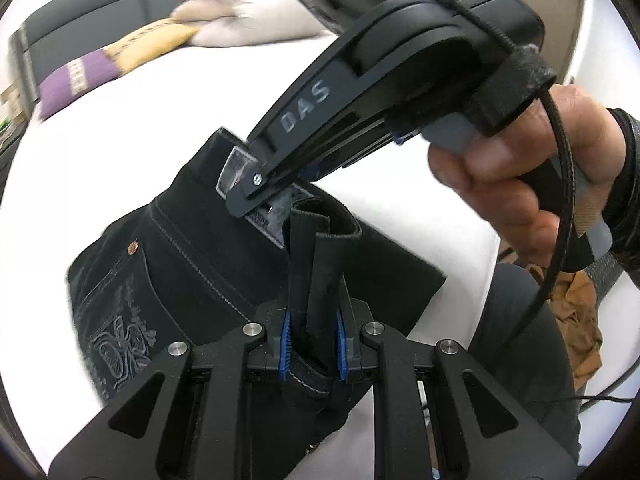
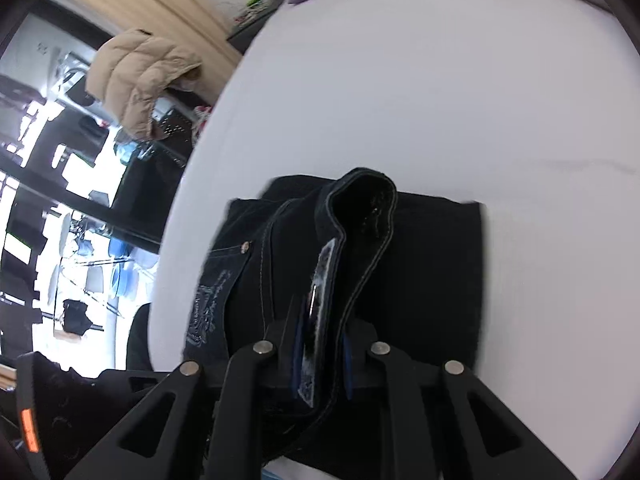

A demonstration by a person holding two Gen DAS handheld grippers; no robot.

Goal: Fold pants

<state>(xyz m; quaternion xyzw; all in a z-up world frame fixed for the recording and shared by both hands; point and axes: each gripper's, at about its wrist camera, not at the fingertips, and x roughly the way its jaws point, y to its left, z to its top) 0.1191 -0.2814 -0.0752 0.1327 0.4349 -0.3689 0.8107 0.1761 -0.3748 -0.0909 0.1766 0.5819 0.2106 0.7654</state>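
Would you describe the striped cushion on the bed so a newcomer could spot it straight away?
Start at the white bed and look to its far end, by the dark headboard. The striped cushion lies there beside the cream pillows. Its purple and yellow bands set it apart from those plain pillows and from the black pants.

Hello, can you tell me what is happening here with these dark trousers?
A person is folding dark pants on a white bed, with a handheld gripper in each hand. The left gripper is shut on the pants' edge near the waistband. The right gripper is shut on the waistband beside the label. The pants already lie partly folded.
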